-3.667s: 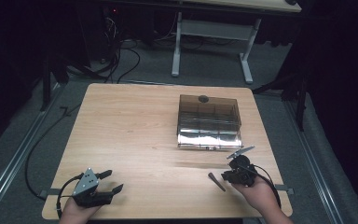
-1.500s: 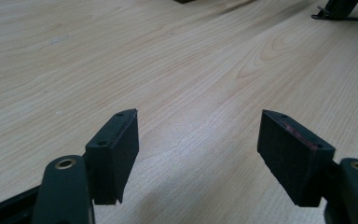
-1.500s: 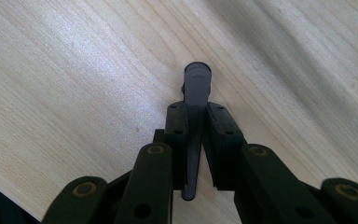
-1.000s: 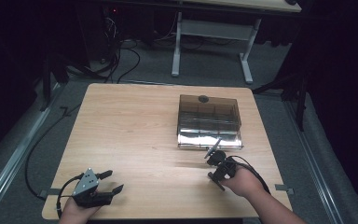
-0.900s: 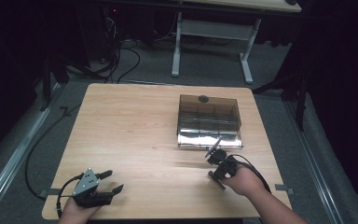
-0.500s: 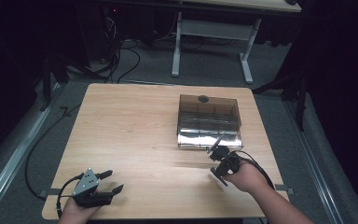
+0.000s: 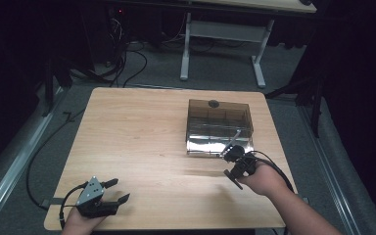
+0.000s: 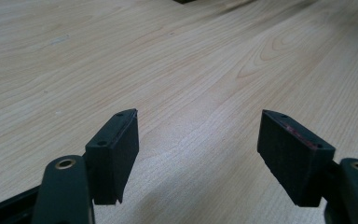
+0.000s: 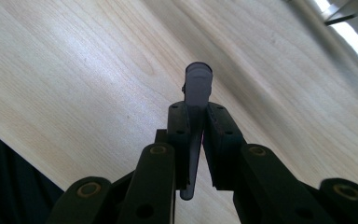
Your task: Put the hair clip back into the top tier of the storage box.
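On a light wooden table [image 7: 142, 137], the person's right gripper [image 7: 232, 161] clamps a slim grey utensil handle [image 9: 196, 93] between its black pads. The handle looks flat and matte, with a rounded tip standing out beyond the jaws. In the high view its silvery end [image 7: 233, 143] slants up toward a dark, see-through compartment box [image 7: 219, 122] near the table's far right. The left gripper [image 7: 112, 193] rests at the near left edge, its jaws spread wide with nothing between them.

Light wooden table [image 7: 142, 137], standing on grey floor [image 7: 215, 73]. One smoky transparent box [image 7: 219, 126] rests on it, right of centre.
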